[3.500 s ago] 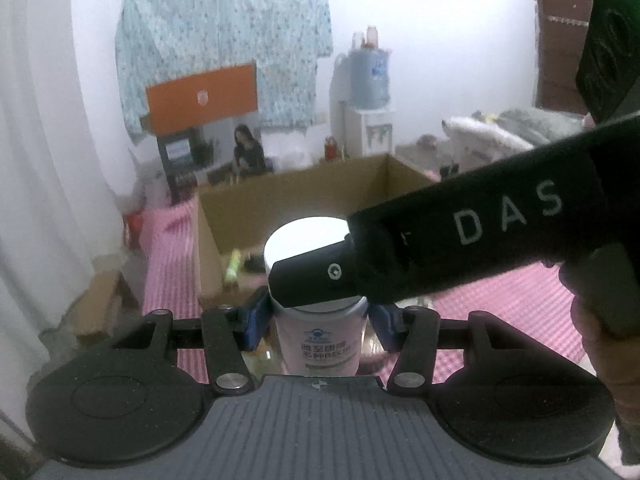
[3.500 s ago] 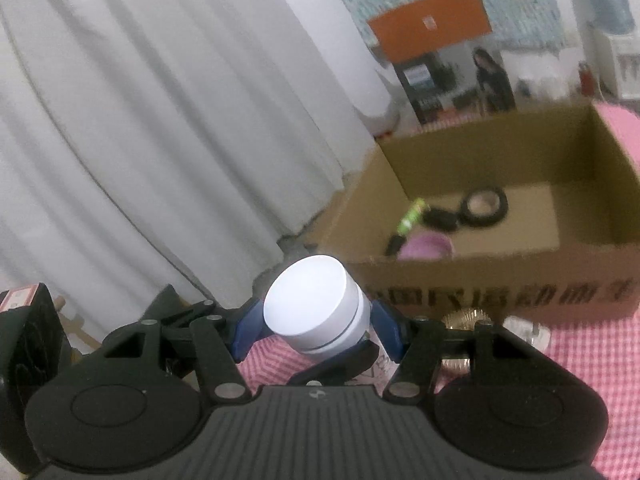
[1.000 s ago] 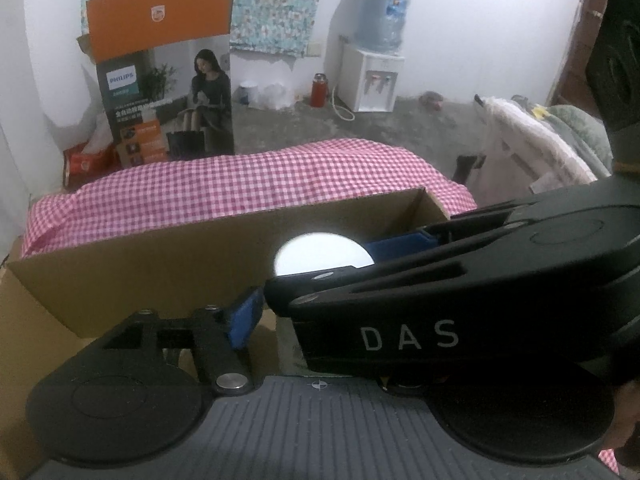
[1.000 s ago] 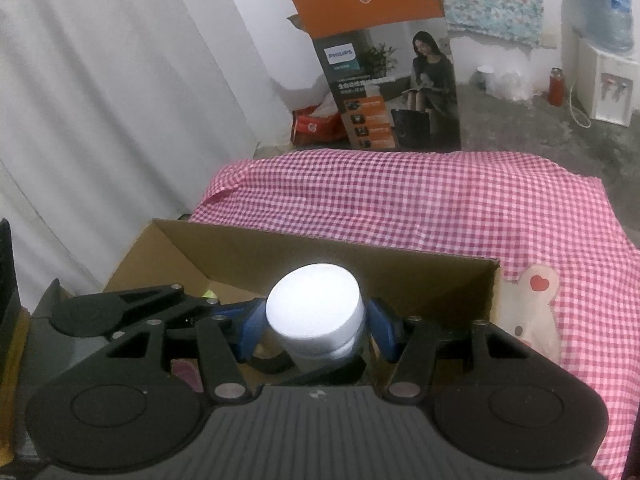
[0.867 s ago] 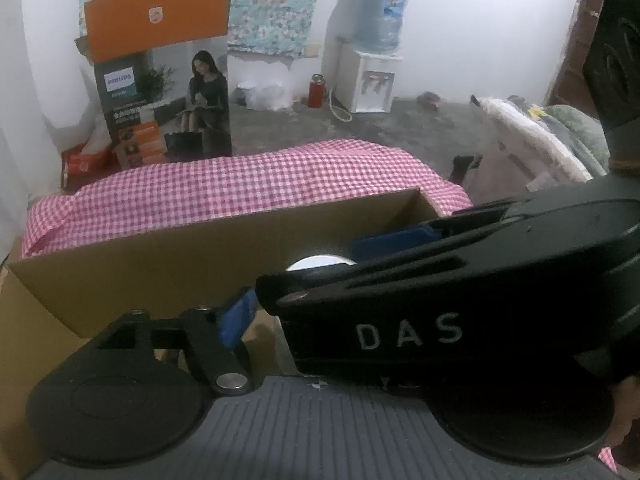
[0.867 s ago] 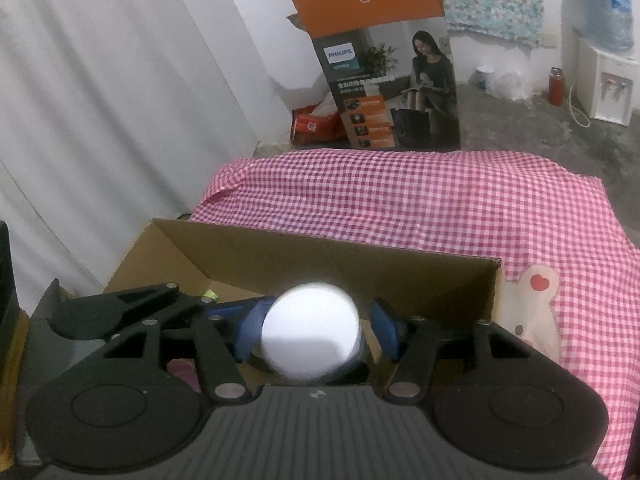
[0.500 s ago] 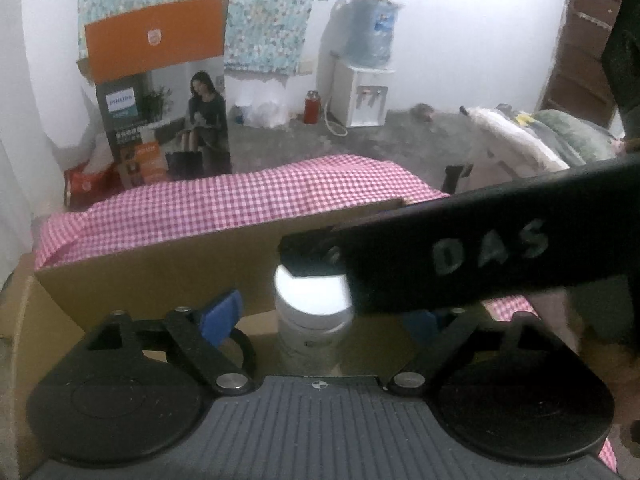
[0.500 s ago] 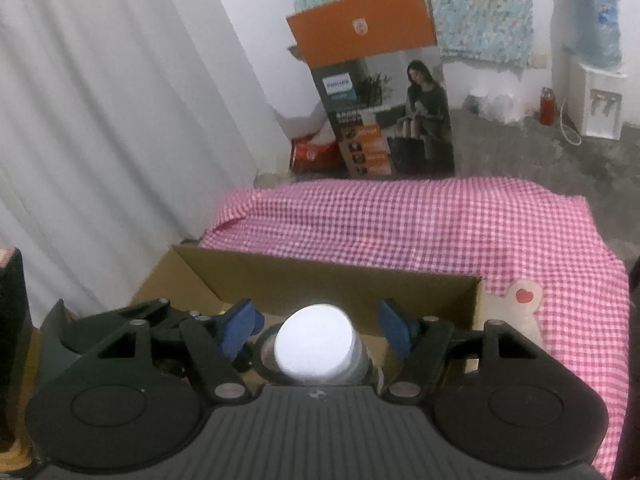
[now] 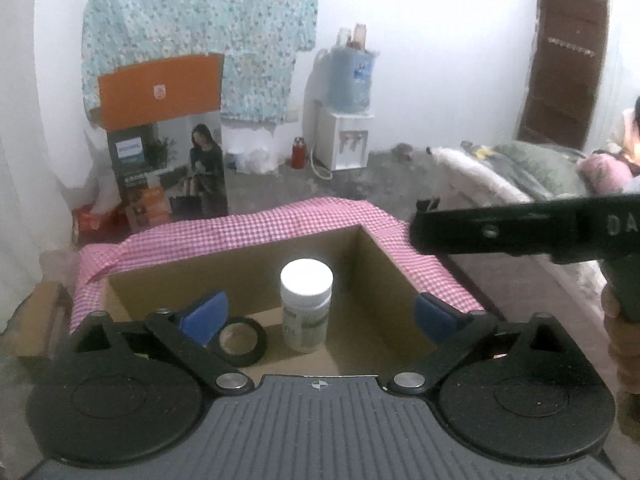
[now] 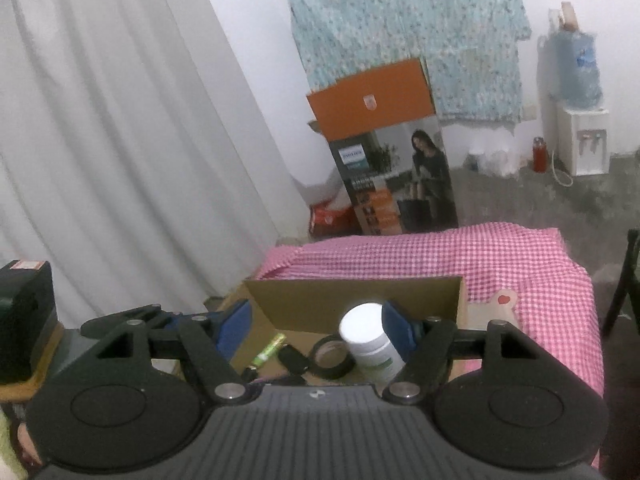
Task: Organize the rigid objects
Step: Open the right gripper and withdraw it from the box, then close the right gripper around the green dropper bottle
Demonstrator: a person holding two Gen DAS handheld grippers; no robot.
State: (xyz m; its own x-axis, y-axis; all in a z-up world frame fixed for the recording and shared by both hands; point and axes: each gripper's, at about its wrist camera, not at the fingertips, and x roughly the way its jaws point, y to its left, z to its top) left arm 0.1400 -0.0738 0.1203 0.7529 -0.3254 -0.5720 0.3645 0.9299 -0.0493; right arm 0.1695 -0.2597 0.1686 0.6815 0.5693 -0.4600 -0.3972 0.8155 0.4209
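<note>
White-capped bottle [image 9: 306, 304] now stands upright on the floor of the cardboard box [image 9: 248, 276], lower centre of the left wrist view; 3.5 s ago both claws were clamped on it outside the box, at 1.0 s it hung over the box still gripped; now it is free, nothing touching it. Left claw [image 9: 320, 316] is spread wide, blue pads [image 9: 204, 312] well apart on either side of the bottle; right claw [image 10: 316, 328] is also spread, its right pad just beside the bottle [image 10: 370, 342] in the right wrist view, contact there not clear. The right tool, a black bar at the right edge of the left view, has pulled back from in front of the bottle, where it sat 0.5 s ago.

Edges: the bottle sits near the box's far wall and right-hand corner, with a gap to the right wall; black tape roll [image 9: 240, 338] lies just beside it to the left, touching or not cannot tell. In the right view the green tube [image 10: 269, 349] and a dark small item [image 10: 293, 358] lie further left on the box floor. Box rests on the pink checked cloth [image 10: 500, 264] of the tabletop; open cloth shows upper right of the box.
</note>
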